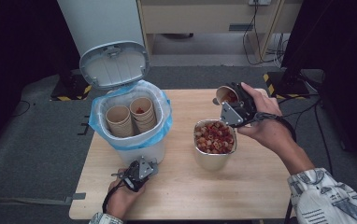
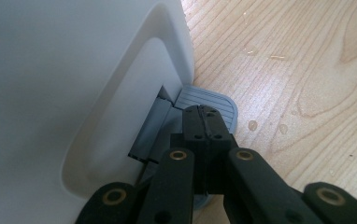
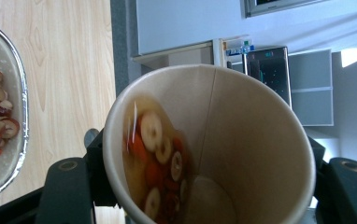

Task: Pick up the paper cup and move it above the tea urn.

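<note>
A white pedal bin with a blue bag liner stands at the table's left, its lid raised. Two stacks of paper cups sit inside it. My left gripper is shut, and its tips rest on the bin's grey pedal. My right gripper is shut on a paper cup, tilted on its side above and behind a foil container of sliced red fruit. In the right gripper view the paper cup holds fruit slices in liquid.
The foil container's rim lies at the left edge of the right gripper view. Bare wooden tabletop lies in front of and right of the container. A few droplets dot the wood near the pedal. Grey carpet surrounds the table.
</note>
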Demonstrator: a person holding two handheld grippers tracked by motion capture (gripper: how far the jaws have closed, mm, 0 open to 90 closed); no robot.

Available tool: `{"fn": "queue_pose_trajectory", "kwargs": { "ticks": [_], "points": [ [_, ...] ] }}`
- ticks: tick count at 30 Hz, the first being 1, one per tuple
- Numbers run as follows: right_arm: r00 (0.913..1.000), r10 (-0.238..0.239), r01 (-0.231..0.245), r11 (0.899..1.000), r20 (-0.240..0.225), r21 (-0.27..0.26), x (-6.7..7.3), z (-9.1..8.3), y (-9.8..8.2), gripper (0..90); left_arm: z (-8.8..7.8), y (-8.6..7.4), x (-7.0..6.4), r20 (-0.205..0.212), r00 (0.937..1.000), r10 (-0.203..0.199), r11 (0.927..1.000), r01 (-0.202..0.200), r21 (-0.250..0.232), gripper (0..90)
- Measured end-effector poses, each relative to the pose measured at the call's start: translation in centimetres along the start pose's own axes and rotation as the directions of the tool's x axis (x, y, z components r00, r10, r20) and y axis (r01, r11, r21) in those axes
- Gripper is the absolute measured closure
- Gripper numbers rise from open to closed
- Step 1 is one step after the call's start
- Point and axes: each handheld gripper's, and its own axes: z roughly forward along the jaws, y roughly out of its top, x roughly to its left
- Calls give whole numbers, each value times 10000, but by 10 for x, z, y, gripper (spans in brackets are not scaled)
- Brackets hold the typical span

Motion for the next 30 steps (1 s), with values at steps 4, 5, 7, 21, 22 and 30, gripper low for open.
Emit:
{"fn": "queue_pose_trajectory", "kwargs": {
  "ticks": [4, 5, 7, 21, 22, 30],
  "points": [
    [9997, -225, 225, 9997, -4, 120, 1, 0, 0, 325, 0, 0, 0, 2, 10000, -1, 10000, 1, 6, 897],
    [9996, -276, 276, 9995, -8, 154, 1, 0, 0, 325, 0, 0, 0, 0, 10000, -1, 10000, 1, 7, 897],
    [9995, -303, 303, 9994, 6, 178, 1, 0, -1, 325, 0, 0, 0, -4, 10000, 0, 10000, 0, 9, 897],
    [9902, -1392, 1383, 9890, 140, 530, 3, -1, 2, 325, 0, 0, 0, -8, 10000, -1, 10000, 1, 13, 898],
    [9892, -1461, 1452, 9879, 143, 542, 3, -1, 2, 325, 0, 0, 0, -4, 10000, -2, 10000, 2, 11, 898],
    [9860, -1659, 1644, 9842, 176, 663, 1, -2, 2, 325, 0, 0, 0, -13, 10000, 6, 10000, -6, 19, 898]
  ]
}}
